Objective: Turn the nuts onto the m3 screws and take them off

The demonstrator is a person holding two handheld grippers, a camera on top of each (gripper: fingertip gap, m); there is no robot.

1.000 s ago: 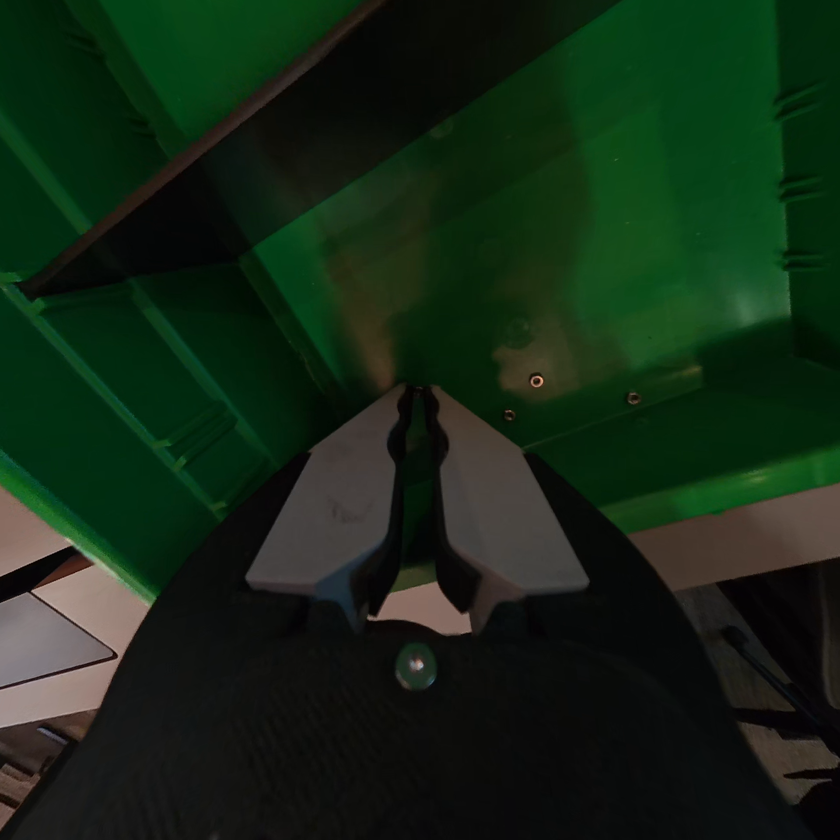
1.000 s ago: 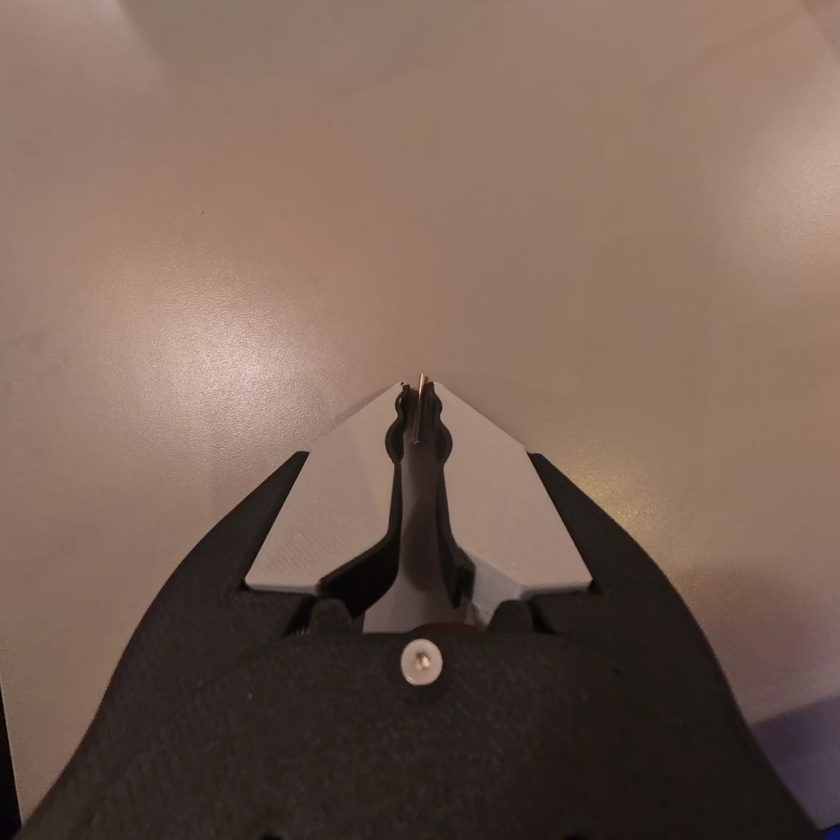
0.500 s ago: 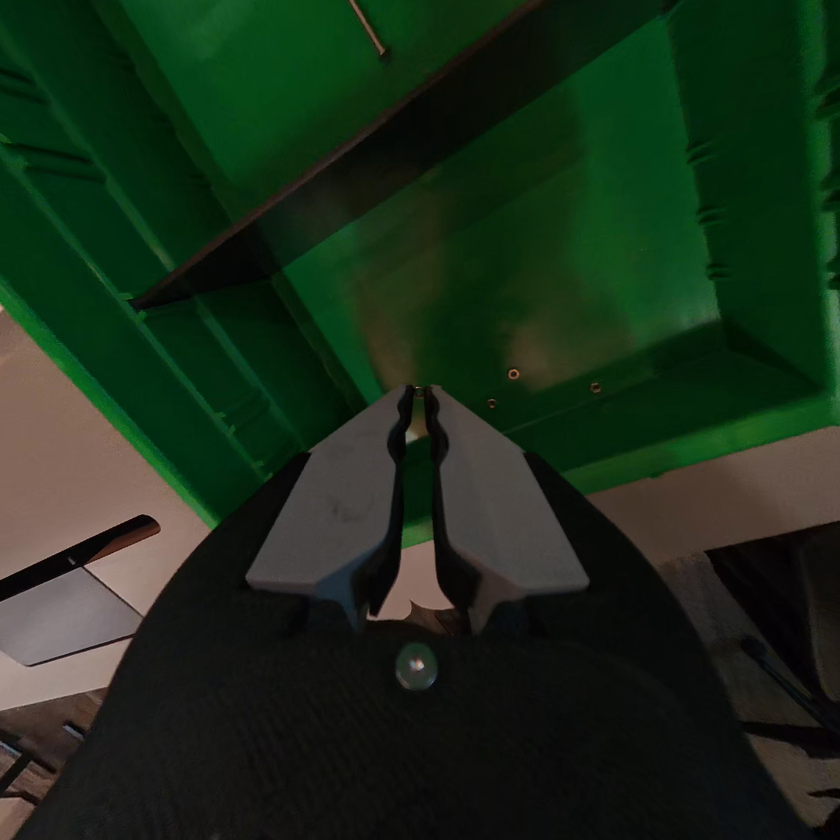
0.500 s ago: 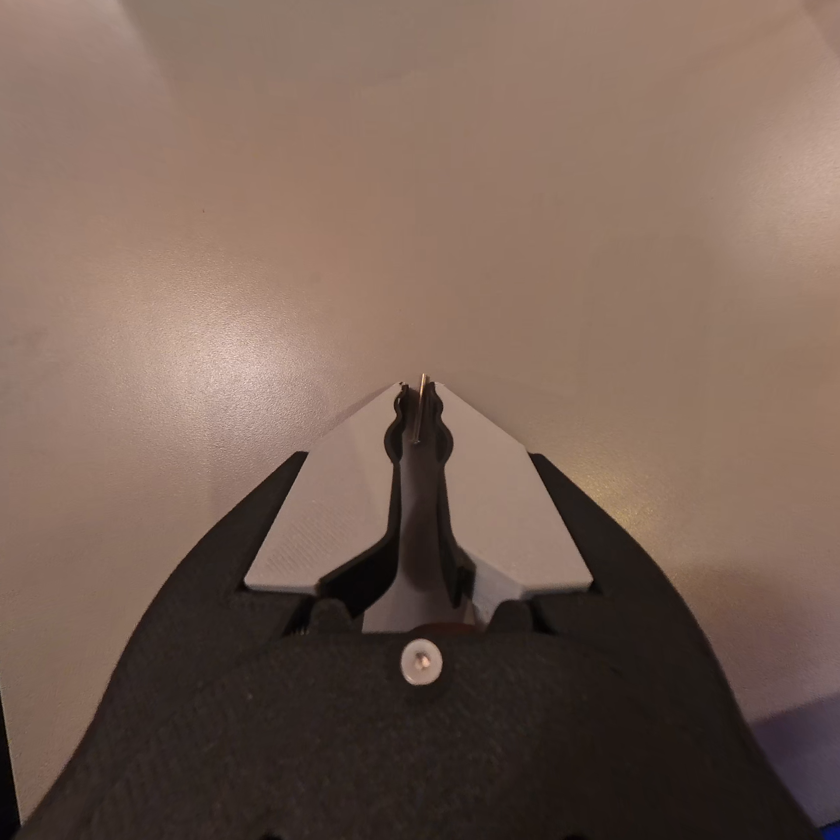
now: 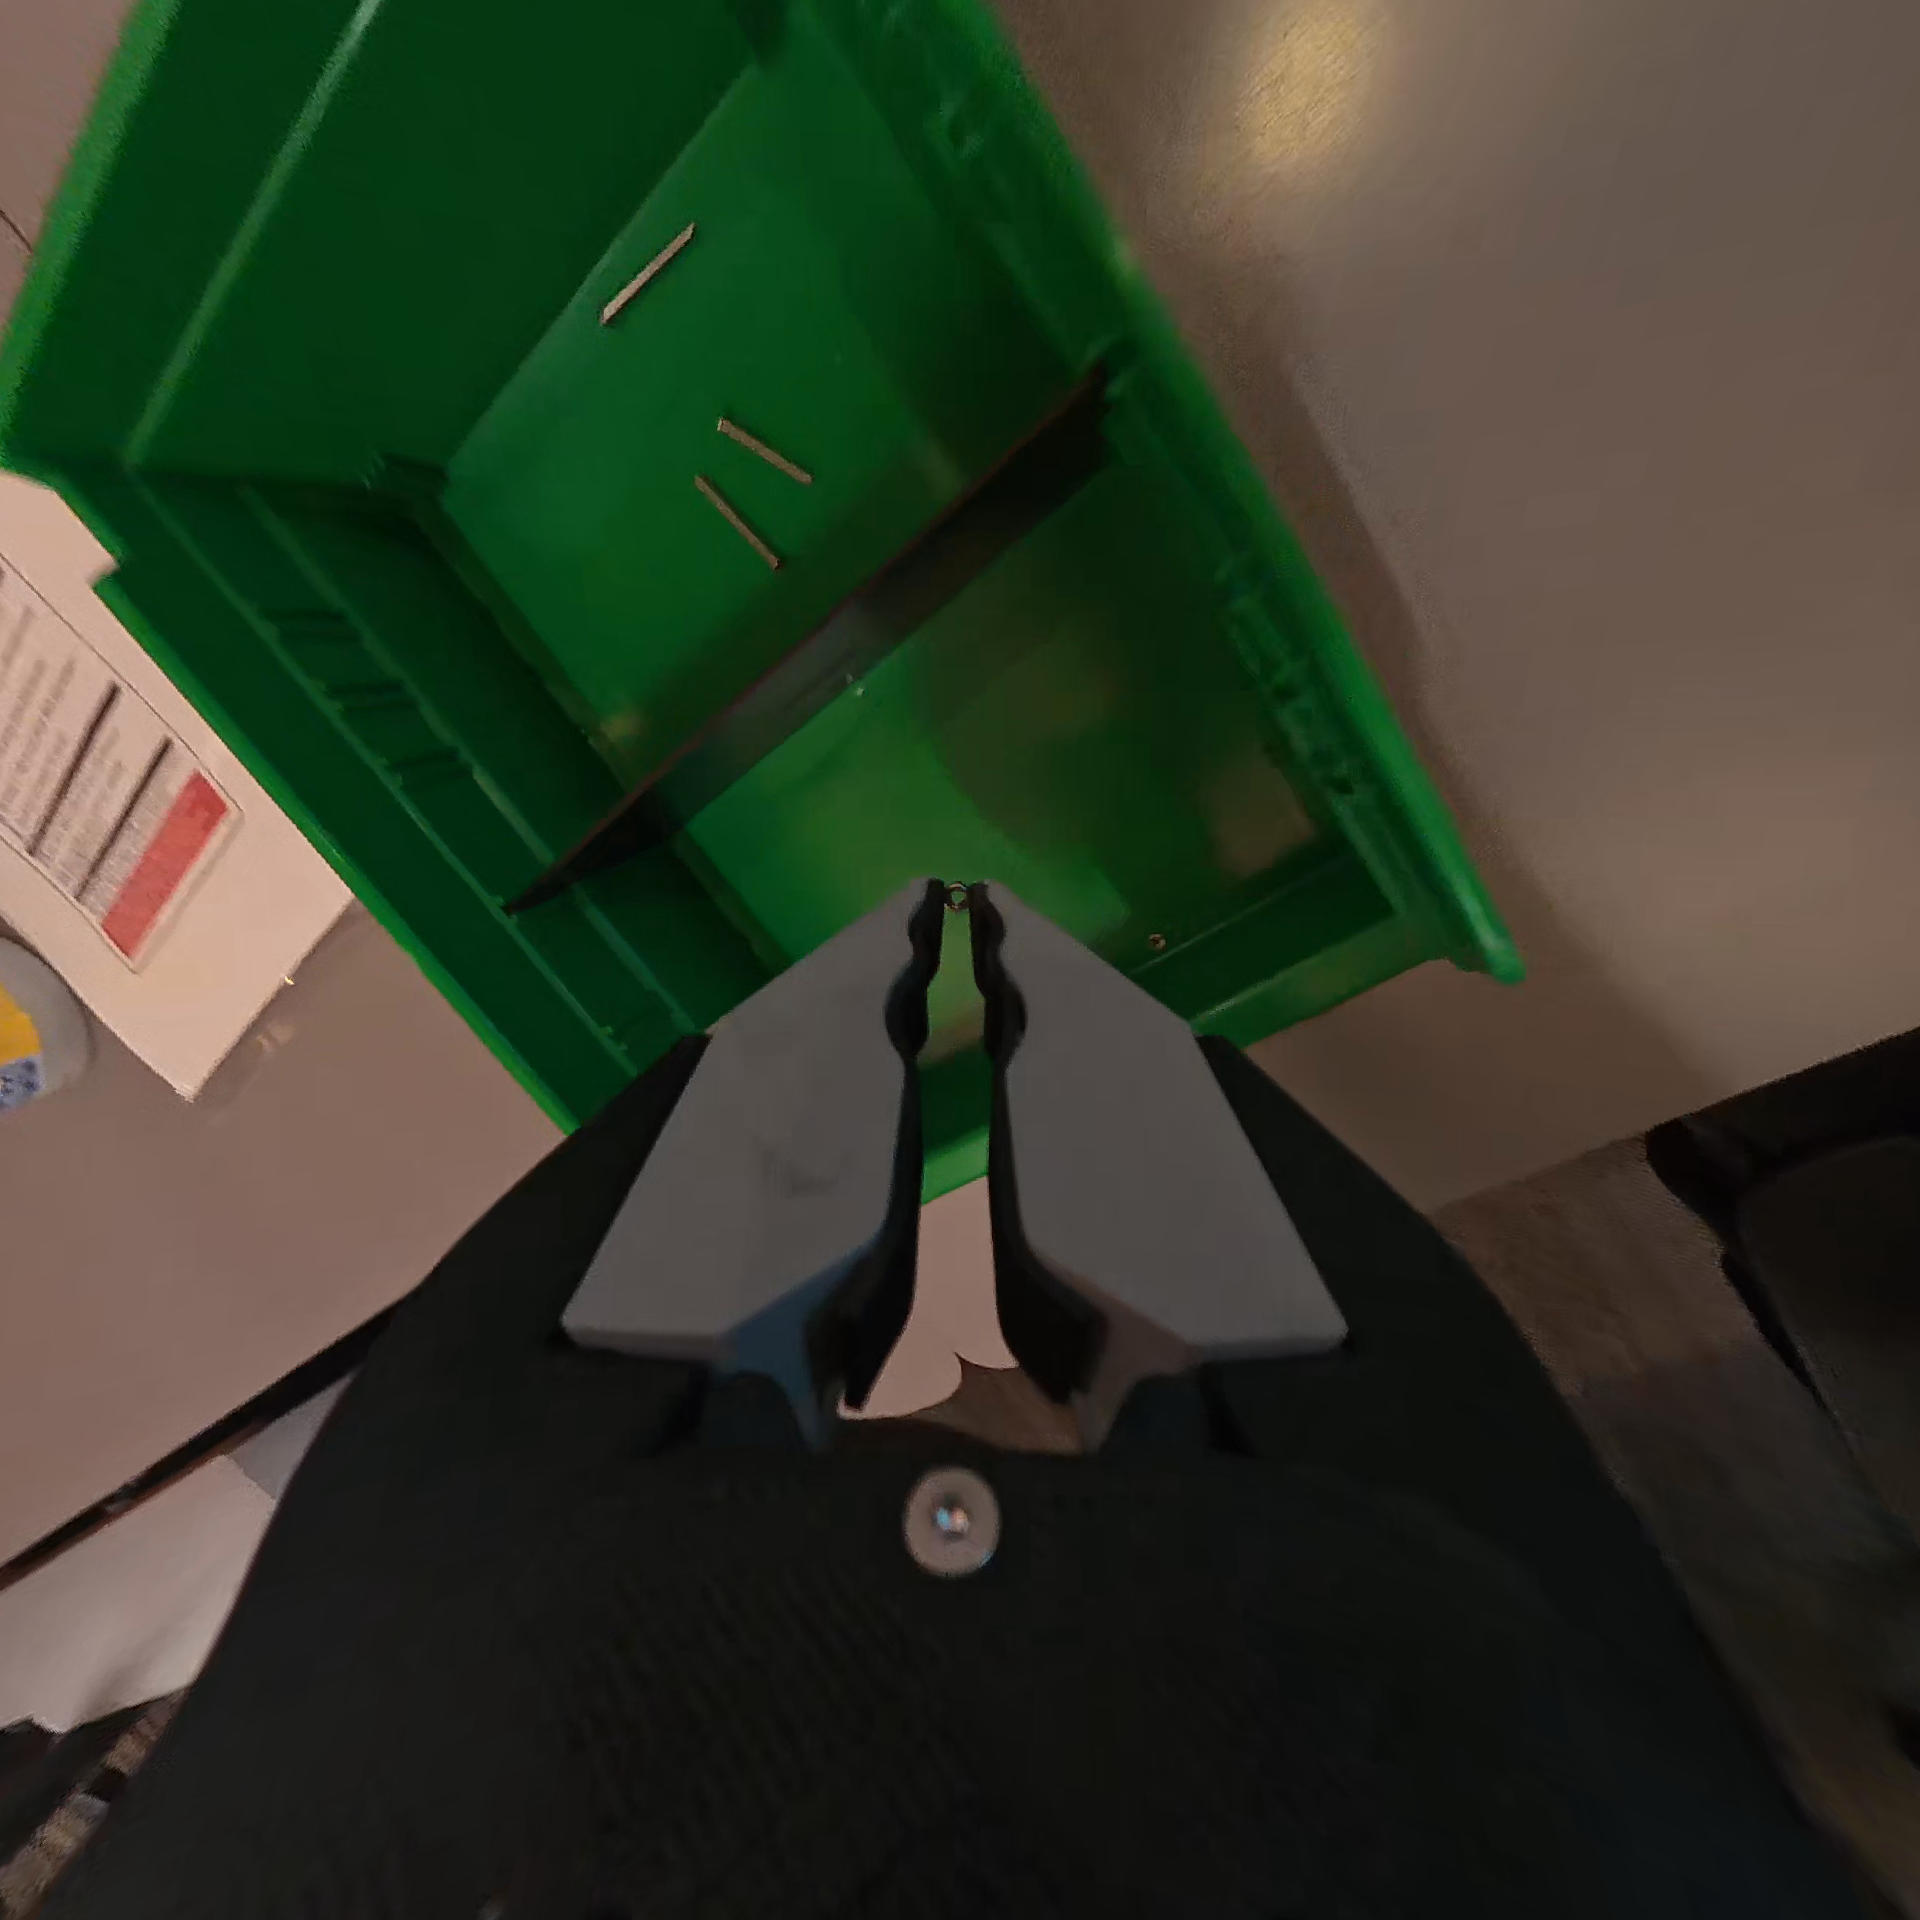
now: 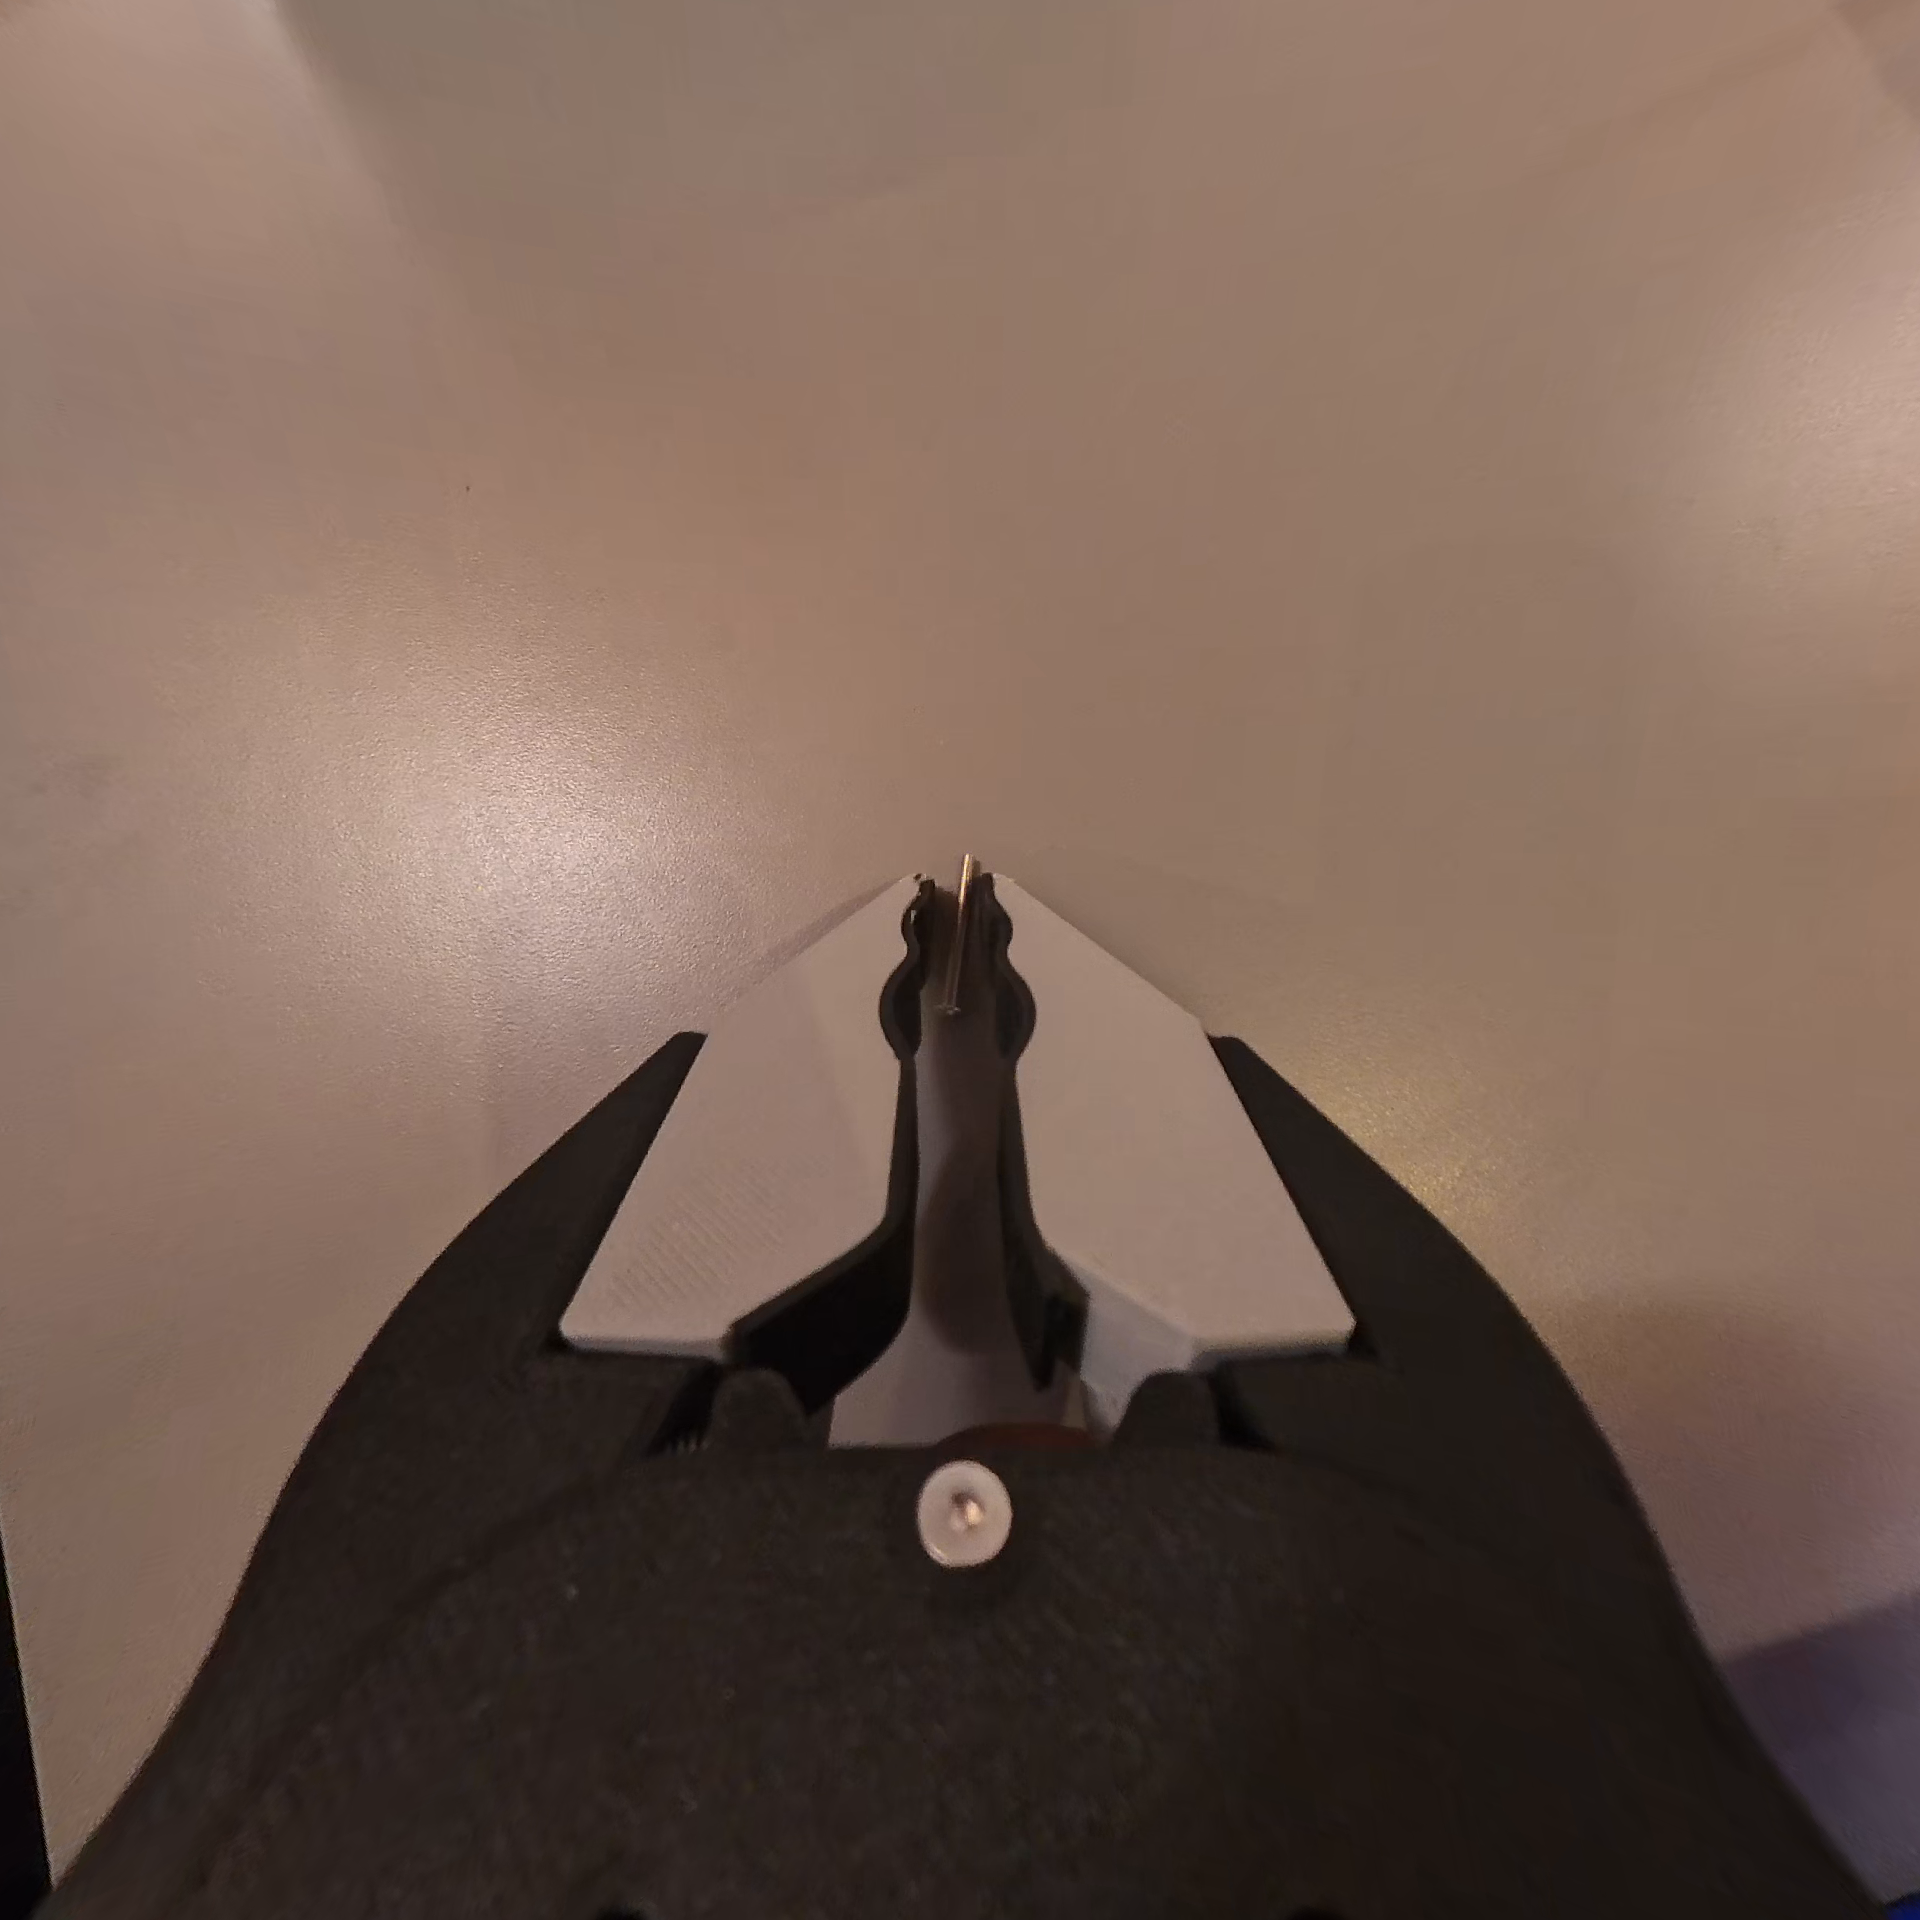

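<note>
A nut (image 5: 957, 894) is pinched by the left gripper (image 5: 957, 900) above the green bin (image 5: 312, 675), a screw (image 6: 957, 935) clamped in the right gripper (image 6: 957, 891)

1. Green bin (image 5: 343, 665): its far-left corner is running off the left wrist picture's edge, and the near wall is passing behind the left gripper (image 5: 957, 896).
2. Nut (image 5: 955, 891) at that gripper's tips: showing only as a tiny ring, too small to make out facets or thread.
3. Printed sheet (image 5: 125, 821): being cut by the left border; motion blur is smearing it.
4. Screw (image 6: 958, 932) in the right gripper (image 6: 956, 894): thread is too fine to resolve.
</note>
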